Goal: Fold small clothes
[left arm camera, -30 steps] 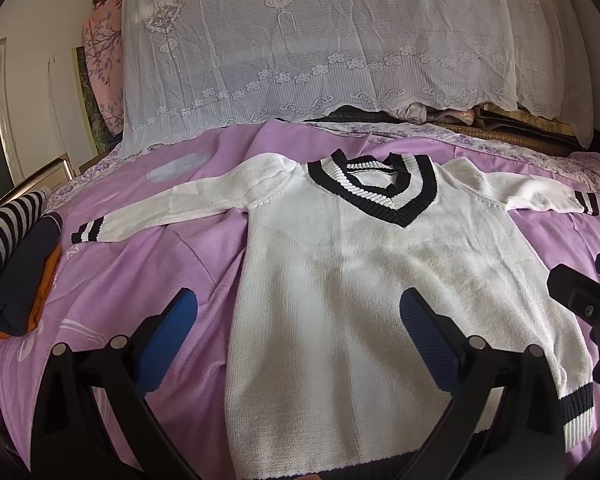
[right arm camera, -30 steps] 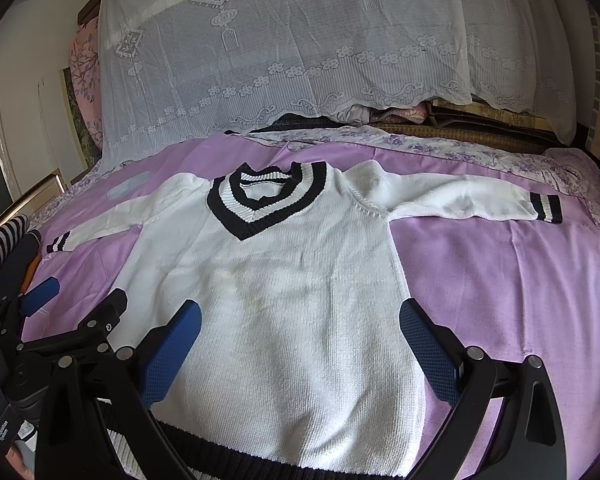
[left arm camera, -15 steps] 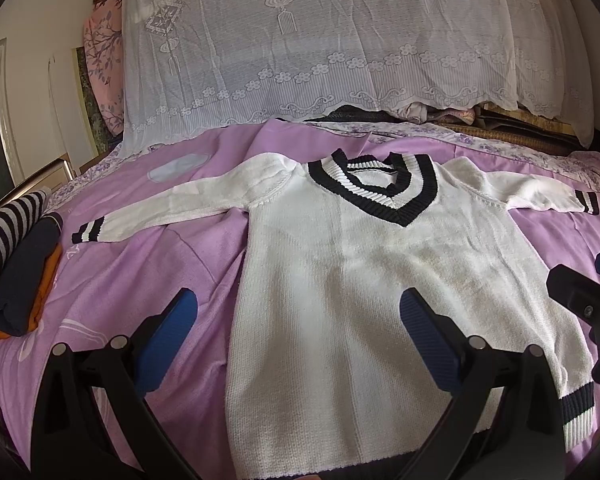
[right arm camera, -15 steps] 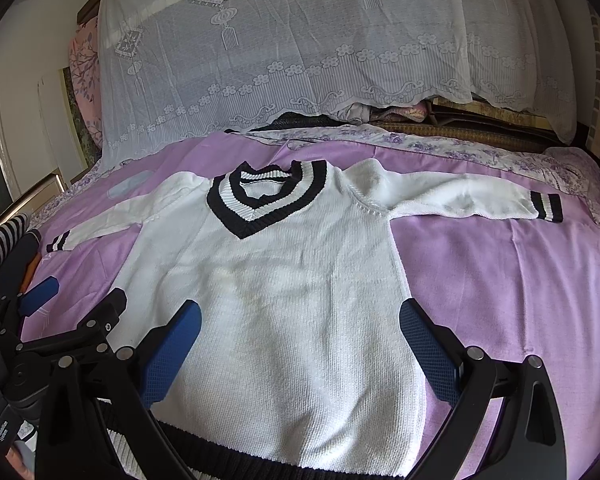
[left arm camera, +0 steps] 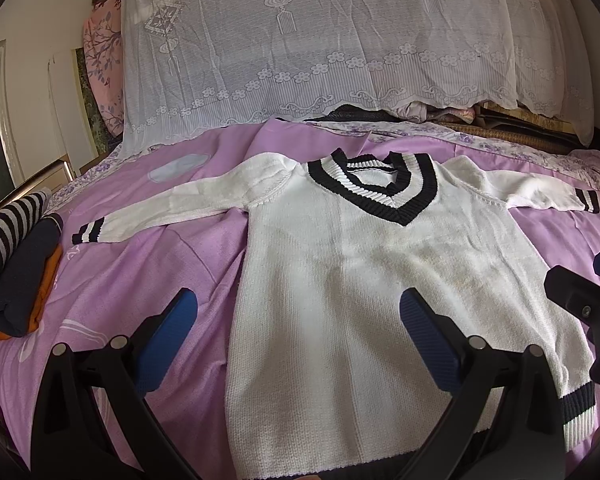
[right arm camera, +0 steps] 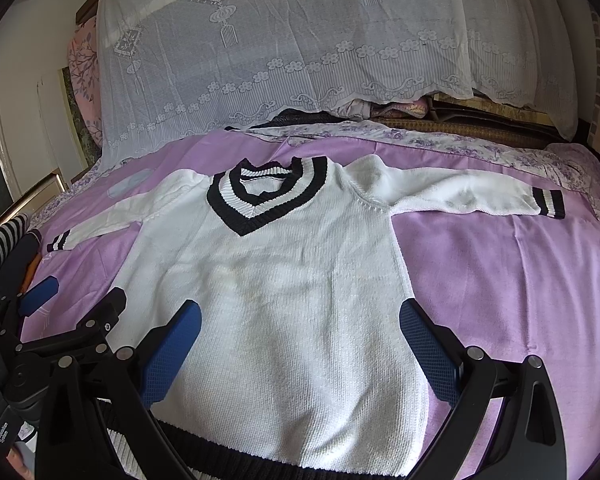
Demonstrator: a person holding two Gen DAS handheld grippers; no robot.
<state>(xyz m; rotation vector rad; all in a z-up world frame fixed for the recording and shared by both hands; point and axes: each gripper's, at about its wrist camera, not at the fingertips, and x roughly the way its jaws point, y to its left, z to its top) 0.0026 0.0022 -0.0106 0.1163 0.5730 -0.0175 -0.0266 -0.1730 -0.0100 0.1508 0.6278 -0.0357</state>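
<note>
Left wrist view. White knit sweater [left arm camera: 340, 300]: laid flat, front up, on the purple bedsheet [left arm camera: 172, 264]; black-and-white V-neck collar [left arm camera: 374, 190] at 12 o'clock, both sleeves spread outward, striped cuffs at 9 and 2 o'clock. Left gripper [left arm camera: 298, 338]: jaws wide apart, blue pads at 7 and 5 o'clock, holding nothing; left pad over bare sheet, right pad over the sweater body, contact cannot be told. Right gripper [left arm camera: 588, 300]: partly visible at 3 o'clock, by the sweater's side edge. Stack of folded clothes [left arm camera: 16, 264]: at 9 o'clock, striped piece topmost, dark and orange pieces beneath. White lace cover [left arm camera: 340, 48]: draped across the background at 12 o'clock.

Right wrist view. Sweater [right arm camera: 284, 300]: centre of frame, collar [right arm camera: 266, 196] at 12 o'clock, one sleeve stretched toward 2 o'clock, black hem band at 6 o'clock. Right gripper [right arm camera: 300, 350]: jaws wide apart, empty, both pads over the lower sweater body near its side edges. Left gripper [right arm camera: 76, 298]: at 8 o'clock, fingers spread, beside the sweater's edge. Folded clothes [right arm camera: 4, 248]: at 9 o'clock.
</note>
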